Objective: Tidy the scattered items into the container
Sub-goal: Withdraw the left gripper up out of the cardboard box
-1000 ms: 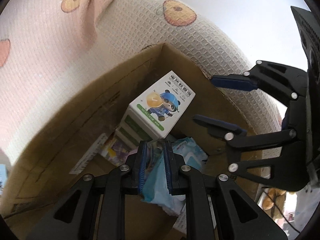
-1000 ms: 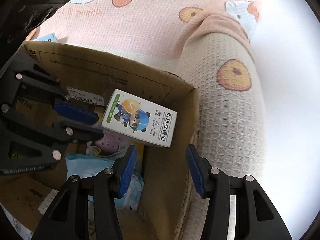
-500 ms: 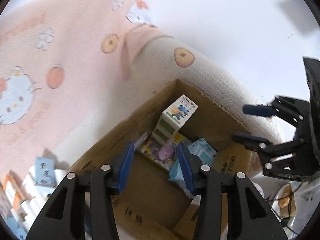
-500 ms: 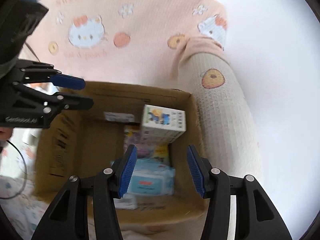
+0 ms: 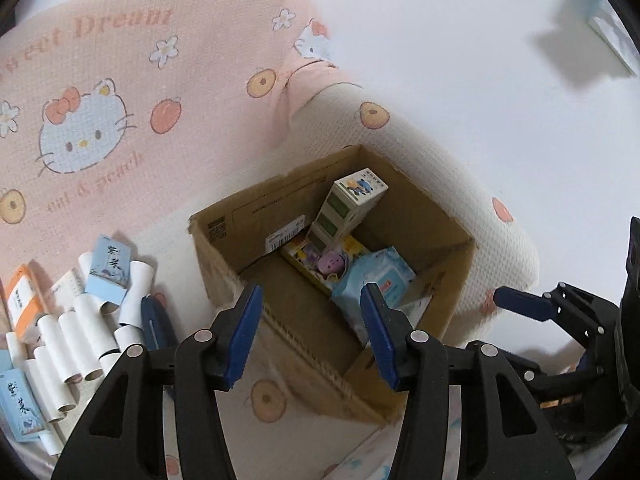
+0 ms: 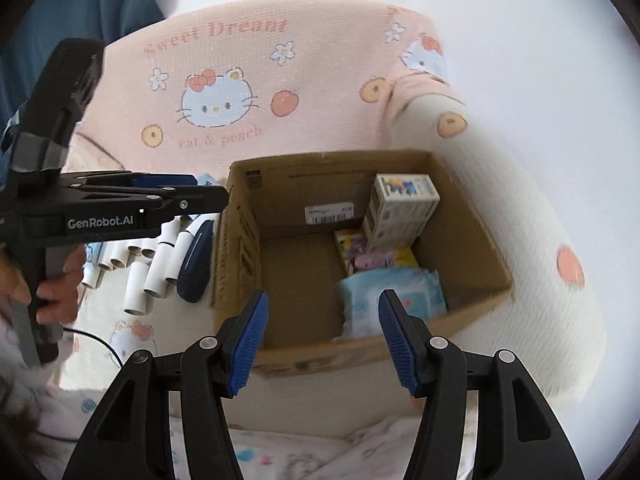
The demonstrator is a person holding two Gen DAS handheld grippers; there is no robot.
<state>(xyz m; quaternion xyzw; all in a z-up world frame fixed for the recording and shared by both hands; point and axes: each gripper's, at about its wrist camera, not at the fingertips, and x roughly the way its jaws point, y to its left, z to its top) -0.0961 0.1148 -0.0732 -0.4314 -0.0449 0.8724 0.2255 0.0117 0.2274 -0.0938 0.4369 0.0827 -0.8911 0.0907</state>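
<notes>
We held both grippers, left and right, above the cardboard box, jaws wide and empty. Paper rolls lay scattered on the bed beside it, presumably next.

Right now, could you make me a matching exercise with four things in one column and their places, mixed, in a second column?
Things:
1. wipes pack
2. panda box
3. paper tubes
4. dark blue case

Places:
A. piled on the bed, apart from the cardboard box
B. flat in the box, at its near side
C. outside, right beside the box wall
D. leaning in the far corner

Pairs: 1-B, 2-D, 3-A, 4-C
</notes>
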